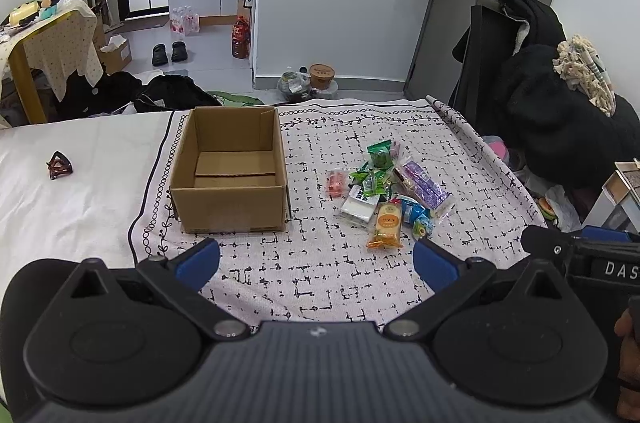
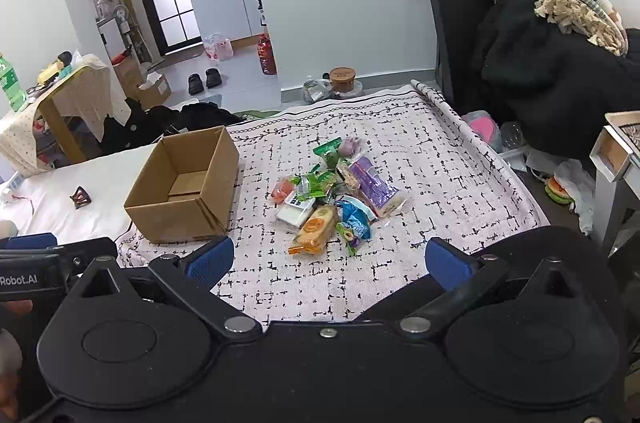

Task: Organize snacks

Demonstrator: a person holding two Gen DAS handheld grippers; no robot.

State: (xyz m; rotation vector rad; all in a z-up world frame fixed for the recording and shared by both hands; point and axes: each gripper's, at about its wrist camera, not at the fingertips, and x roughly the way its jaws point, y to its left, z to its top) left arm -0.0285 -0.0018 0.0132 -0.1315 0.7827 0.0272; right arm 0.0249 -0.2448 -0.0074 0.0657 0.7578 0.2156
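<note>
An open cardboard box (image 1: 230,171) (image 2: 186,185) stands empty on the patterned cloth (image 1: 320,271). To its right lies a pile of snack packets (image 1: 386,191) (image 2: 334,191): an orange packet (image 1: 386,225) (image 2: 314,229) nearest me, a white one (image 1: 360,205), green ones (image 1: 380,153), a purple one (image 1: 424,185) (image 2: 372,185), and blue ones (image 2: 354,217). My left gripper (image 1: 316,263) hovers open in front of box and pile, holding nothing. My right gripper (image 2: 330,259) is open too, just short of the orange packet.
A dark hair clip (image 1: 60,165) (image 2: 81,197) lies on the white sheet left of the box. The bed's right edge drops to clutter and a small cabinet (image 2: 616,159). Dark clothes (image 2: 552,63) pile up at the far right. Floor beyond holds bags and a tub (image 1: 321,75).
</note>
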